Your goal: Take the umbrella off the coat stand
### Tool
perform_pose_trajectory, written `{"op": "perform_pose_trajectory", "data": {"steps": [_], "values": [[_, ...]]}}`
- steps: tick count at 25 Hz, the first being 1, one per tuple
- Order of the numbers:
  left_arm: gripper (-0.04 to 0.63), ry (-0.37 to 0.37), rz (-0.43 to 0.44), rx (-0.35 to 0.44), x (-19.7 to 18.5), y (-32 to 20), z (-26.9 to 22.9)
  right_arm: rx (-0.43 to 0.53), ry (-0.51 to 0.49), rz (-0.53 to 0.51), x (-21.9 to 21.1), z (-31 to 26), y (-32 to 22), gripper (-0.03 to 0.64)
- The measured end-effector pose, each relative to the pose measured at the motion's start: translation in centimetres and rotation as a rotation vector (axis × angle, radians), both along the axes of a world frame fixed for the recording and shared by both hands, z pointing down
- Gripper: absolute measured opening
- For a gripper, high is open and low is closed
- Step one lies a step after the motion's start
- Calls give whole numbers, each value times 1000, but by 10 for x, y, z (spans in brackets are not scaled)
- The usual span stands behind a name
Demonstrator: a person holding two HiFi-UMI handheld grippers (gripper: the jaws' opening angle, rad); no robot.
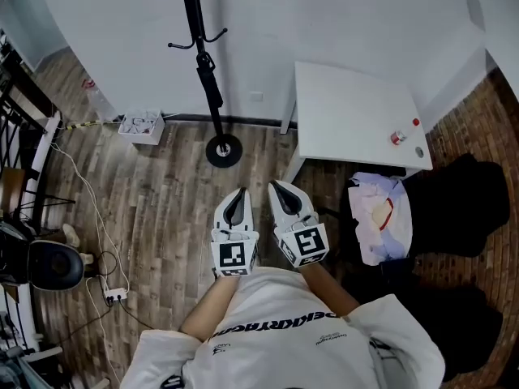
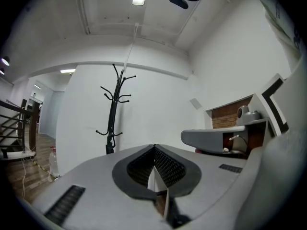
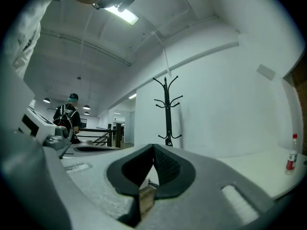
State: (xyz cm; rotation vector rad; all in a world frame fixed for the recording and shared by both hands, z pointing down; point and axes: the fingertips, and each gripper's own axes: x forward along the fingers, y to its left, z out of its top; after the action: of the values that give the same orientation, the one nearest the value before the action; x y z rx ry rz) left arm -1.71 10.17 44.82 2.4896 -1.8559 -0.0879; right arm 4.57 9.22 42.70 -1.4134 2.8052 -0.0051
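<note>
L gripper [image 1: 238,194] & R gripper [image 1: 276,188] both closed tight w/ nothing held, side by side; umbrella [image 1: 209,78] hangs on coat stand [image 1: 192,10] at 11 o'clock, well apart.

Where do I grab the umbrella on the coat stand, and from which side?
Take the umbrella round its folded body, just below the lower hooks, coming from the room side. It hangs upright against the coat stand's pole with the wall behind, so that side looks freest. The left gripper and right gripper are both shut; open one first.
</note>
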Motion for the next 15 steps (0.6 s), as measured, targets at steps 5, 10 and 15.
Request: {"op": "perform_pose_trajectory", "data": {"steps": [5, 10, 15], "values": [[-2, 48, 2, -39, -30, -89, -5, -19, 4, -8, -28, -2, -85, 2], [-2, 59, -12, -60, -54, -153, -3, -43, 14, -20, -48, 9, -146, 2], [-3, 68, -32, -73, -71, -200, 4, -54, 9, -13, -56, 15, -191, 2]]}}
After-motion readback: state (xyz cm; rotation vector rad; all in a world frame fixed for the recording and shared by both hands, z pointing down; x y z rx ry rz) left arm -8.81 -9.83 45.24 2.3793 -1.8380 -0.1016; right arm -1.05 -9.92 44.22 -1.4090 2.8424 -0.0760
